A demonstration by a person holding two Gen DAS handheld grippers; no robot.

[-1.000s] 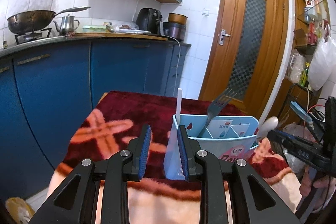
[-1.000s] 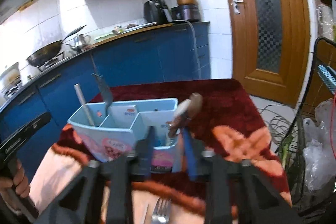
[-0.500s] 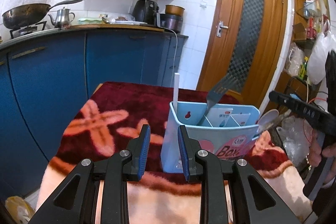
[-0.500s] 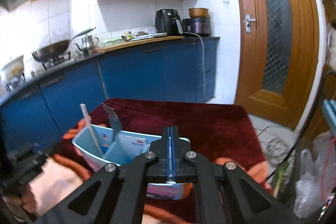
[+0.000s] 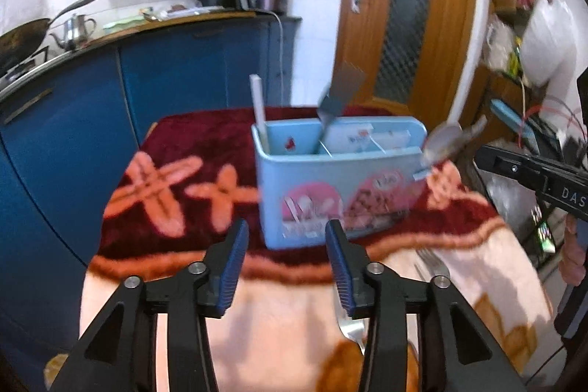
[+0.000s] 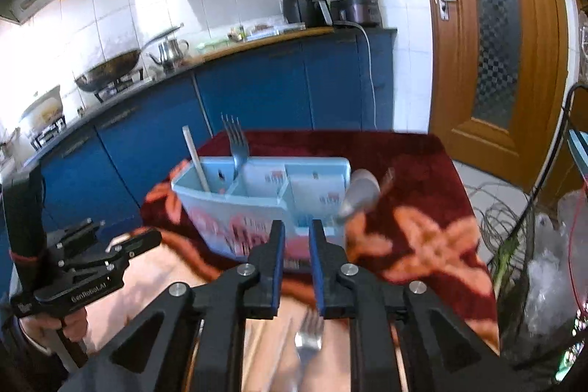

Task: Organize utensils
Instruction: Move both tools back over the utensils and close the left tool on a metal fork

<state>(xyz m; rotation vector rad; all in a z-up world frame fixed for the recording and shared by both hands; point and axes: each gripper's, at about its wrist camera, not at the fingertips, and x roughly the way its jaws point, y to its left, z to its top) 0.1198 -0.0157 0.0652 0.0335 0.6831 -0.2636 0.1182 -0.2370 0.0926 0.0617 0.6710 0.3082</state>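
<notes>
A light-blue utensil caddy (image 5: 338, 186) (image 6: 235, 208) stands on the blanket. It holds an upright fork (image 5: 341, 90) (image 6: 237, 142) and a white stick (image 5: 259, 109) (image 6: 196, 160). A spoon (image 5: 441, 142) (image 6: 362, 190) leans bowl-up at its right end; I cannot tell whether its handle is inside. My left gripper (image 5: 286, 234) (image 6: 143, 241) sits just in front of the caddy, its jaws opening with nothing between them. My right gripper (image 6: 297, 230) (image 5: 485, 157) is near the caddy's right compartment, its jaws opening a narrow gap, empty. Another fork (image 6: 310, 333) (image 5: 433, 263) lies on the blanket below it.
The table is covered by a red and peach blanket (image 5: 176, 179) (image 6: 422, 237). Blue kitchen cabinets (image 5: 183, 87) stand behind it, a wooden door (image 5: 404, 17) to the right. Wire racks and bags (image 6: 544, 245) crowd the right side. A hand (image 6: 36, 329) holds the left gripper.
My left gripper let go of the caddy's corner, opened wider and drew back. My right gripper, holding the spoon a second ago and shut since, now shows a gap; the spoon leans at the caddy's end.
</notes>
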